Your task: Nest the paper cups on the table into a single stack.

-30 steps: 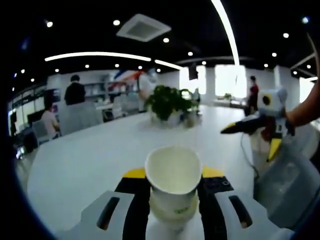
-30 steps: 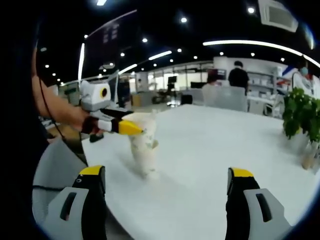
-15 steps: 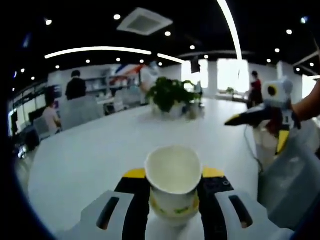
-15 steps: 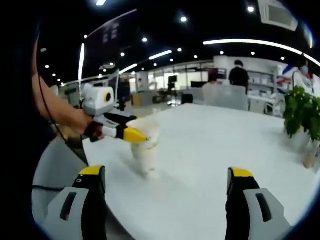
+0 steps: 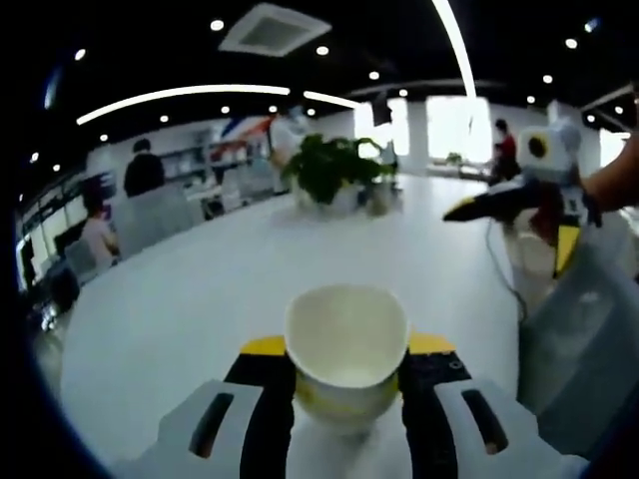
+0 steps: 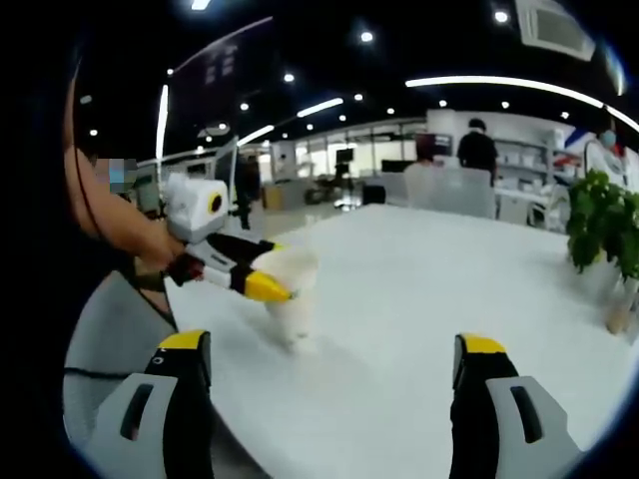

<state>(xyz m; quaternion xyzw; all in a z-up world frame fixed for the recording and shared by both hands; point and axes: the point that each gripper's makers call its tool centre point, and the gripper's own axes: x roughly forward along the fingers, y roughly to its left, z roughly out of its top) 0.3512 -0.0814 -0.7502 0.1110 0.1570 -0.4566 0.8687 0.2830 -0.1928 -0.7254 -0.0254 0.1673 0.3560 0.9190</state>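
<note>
The left gripper [image 5: 346, 399] is closed on a paper cup [image 5: 345, 357]. The cup's rim is bent out of round, so the squeeze looks strong. In the right gripper view you can see this gripper [image 6: 262, 283] from the side, with the cup [image 6: 291, 299] down on the white table [image 6: 419, 299], near its edge. The cup looks tall there, so it may be more than one cup pushed together, but it is too blurry to be sure.

What could go wrong? The cup could get crushed if the squeeze gets any harder, because paper bends easily. A bent cup will not slide well into another one. The cup could also tip or slip off the table, since it sits close to the edge. If the gripper lets go while the cup leans, it may fall over.

The left gripper comes in from the side, pointing a little downward, with a person's arm [image 6: 120, 225] behind it. Its yellow tip rests by the cup's rim.

The right gripper [image 6: 329, 399] is wide open and holds nothing. Its two jaws stand far apart at the bottom of its view. It sits back from the cup. In the left gripper view it [image 5: 514, 215] hangs above the table, off to the side. A green plant [image 5: 334, 170] sits far away on the table.
</note>
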